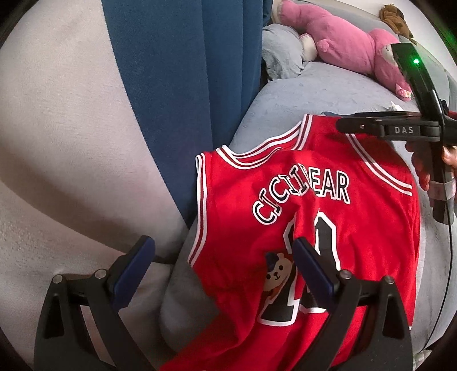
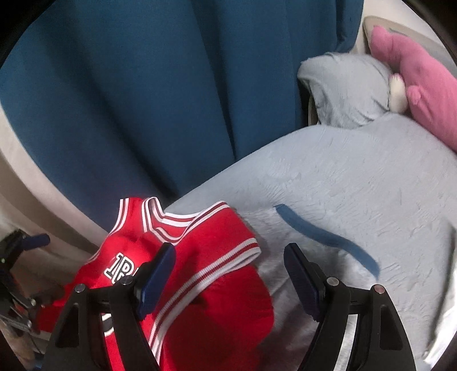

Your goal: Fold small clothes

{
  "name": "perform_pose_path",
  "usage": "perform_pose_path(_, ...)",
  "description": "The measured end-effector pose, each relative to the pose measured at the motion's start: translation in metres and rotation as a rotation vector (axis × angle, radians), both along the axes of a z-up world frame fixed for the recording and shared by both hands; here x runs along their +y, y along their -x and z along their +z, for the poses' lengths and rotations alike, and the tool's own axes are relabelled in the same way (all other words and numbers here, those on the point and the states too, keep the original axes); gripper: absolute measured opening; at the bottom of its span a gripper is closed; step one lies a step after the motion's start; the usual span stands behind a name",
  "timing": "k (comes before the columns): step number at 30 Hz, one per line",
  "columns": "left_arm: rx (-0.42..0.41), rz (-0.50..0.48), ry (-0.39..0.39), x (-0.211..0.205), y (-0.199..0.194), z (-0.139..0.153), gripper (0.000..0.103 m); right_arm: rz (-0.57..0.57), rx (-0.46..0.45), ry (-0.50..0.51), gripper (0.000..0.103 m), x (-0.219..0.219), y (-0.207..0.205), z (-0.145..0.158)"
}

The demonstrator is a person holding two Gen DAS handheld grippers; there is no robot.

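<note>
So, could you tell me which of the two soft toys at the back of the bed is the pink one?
The pink plush toy is the large one lying along the bed; the small brown toy sits behind it.

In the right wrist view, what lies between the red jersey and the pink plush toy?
Only bare pale blue bedding, plus one dark blue strip lying on it, between the red jersey and pink plush toy.

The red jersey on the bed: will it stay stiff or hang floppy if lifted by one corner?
The red jersey looks thin and already wrinkles, so it would probably sag. Being small, it is likely light. On the soft grey bedcover, a push would probably bunch it.
</note>
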State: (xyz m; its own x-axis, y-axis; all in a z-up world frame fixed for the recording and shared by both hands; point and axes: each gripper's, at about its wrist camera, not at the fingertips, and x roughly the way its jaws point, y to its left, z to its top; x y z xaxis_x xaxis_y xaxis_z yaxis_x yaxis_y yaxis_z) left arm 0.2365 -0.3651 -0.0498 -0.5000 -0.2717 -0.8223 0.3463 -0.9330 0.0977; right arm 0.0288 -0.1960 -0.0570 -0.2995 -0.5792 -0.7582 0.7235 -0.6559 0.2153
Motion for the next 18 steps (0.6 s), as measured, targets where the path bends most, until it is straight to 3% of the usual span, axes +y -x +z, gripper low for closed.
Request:
perform_pose_path(2,0.002,-0.006,-0.005,-0.001,0.0,-0.001,0.096,0.012,-0.028,0.0,0.039,-0.004,0.003,-0.002)
perform_pose_path(6,0.007,0.001,-0.028,-0.007,-0.002,-0.004,0.096,0.018,-0.076,-0.011,0.035,-0.008,0.007,-0.007)
perform_pose_path(8,0.01,0.007,-0.043,-0.011,-0.003,-0.004,0.095,-0.001,-0.06,0.002,0.013,-0.004,0.006,-0.003)
perform_pose_path(9,0.01,0.009,-0.047,-0.012,-0.004,-0.004,0.095,0.0,-0.038,0.009,0.008,-0.002,0.003,0.002)
perform_pose_path(13,0.017,0.024,-0.066,-0.02,-0.005,-0.005,0.094,0.037,0.01,0.059,0.003,0.006,-0.017,0.028)
perform_pose_path(18,0.037,0.04,-0.116,-0.029,-0.004,-0.004,0.083,0.092,0.061,0.07,0.003,0.013,-0.052,0.054)
